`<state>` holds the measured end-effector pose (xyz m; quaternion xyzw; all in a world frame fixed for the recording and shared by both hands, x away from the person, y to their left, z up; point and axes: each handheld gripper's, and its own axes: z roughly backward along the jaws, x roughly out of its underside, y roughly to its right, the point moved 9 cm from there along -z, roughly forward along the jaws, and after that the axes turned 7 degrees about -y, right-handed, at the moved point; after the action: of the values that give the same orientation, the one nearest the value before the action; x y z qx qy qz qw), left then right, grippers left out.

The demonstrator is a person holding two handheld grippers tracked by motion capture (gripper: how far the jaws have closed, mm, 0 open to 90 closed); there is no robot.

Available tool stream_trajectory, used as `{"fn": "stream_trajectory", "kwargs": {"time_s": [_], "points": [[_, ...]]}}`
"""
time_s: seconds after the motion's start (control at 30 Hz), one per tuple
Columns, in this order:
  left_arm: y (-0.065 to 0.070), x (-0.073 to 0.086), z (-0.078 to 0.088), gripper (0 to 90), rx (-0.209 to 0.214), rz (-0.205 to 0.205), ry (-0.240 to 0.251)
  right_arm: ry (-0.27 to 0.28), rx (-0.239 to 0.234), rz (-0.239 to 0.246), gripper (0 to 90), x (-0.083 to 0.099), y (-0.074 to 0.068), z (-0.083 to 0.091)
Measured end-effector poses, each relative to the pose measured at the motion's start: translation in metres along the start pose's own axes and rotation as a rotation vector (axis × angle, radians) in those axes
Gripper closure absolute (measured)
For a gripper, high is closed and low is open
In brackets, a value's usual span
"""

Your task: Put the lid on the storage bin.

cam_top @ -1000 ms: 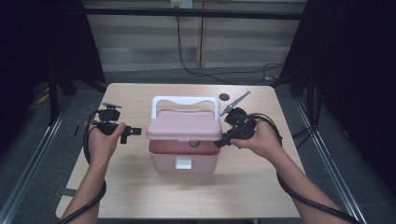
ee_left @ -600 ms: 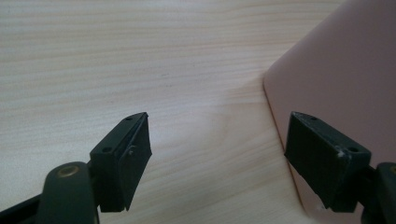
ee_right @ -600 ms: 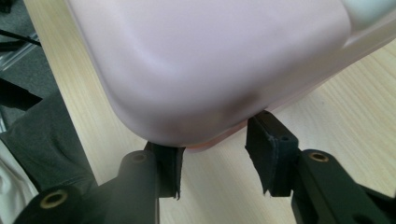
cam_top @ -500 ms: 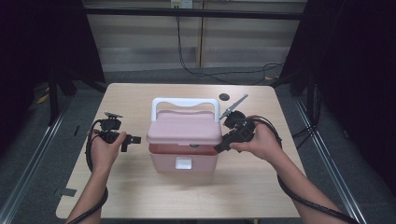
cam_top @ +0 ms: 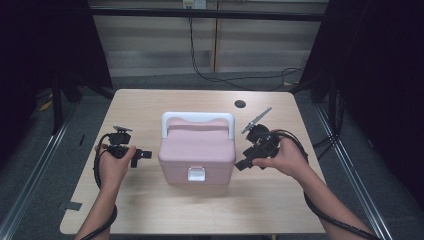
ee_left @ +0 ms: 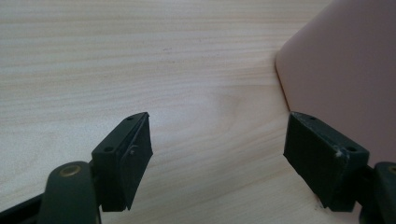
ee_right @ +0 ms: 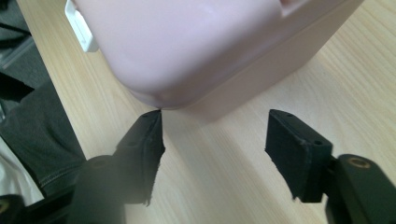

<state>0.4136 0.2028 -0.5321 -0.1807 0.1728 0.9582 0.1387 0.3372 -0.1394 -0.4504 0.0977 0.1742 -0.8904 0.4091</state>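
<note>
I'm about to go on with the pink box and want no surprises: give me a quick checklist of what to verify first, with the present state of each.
1. Lid of the pink box closed: ok, it sits flat on the base.
2. White latch fastened: cannot tell from the high view.
3. White handle out of the way: ok, folded toward the back.
4. Right gripper released: ok, its jaws have just been opening and nothing is between them.
5. Left gripper free: ok, jaws open and empty, beside the box.
6. Box well on the table: ok, near the middle.
</note>
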Motion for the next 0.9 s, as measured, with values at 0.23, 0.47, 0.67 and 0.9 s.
{"fn": "stream_trajectory", "kwargs": {"time_s": [0.23, 0.47, 0.67, 0.9], "points": [[-0.004, 0.004, -0.002, 23.1, -0.009, -0.004, 0.001, 0.038, -0.022, 0.007, 32.5, 0.008, 0.004, -0.009], [-0.007, 0.009, -0.003, 23.1, -0.013, 0.001, 0.000, 0.040, -0.020, 0.009, 30.9, 0.017, 0.008, -0.017], [-0.012, 0.015, -0.008, 23.1, -0.018, 0.003, 0.006, 0.050, -0.012, 0.006, 29.2, 0.023, 0.012, -0.021], [-0.016, 0.020, -0.012, 23.0, -0.045, -0.022, 0.005, 0.048, -0.007, 0.005, 28.1, 0.032, 0.015, -0.031]]}}
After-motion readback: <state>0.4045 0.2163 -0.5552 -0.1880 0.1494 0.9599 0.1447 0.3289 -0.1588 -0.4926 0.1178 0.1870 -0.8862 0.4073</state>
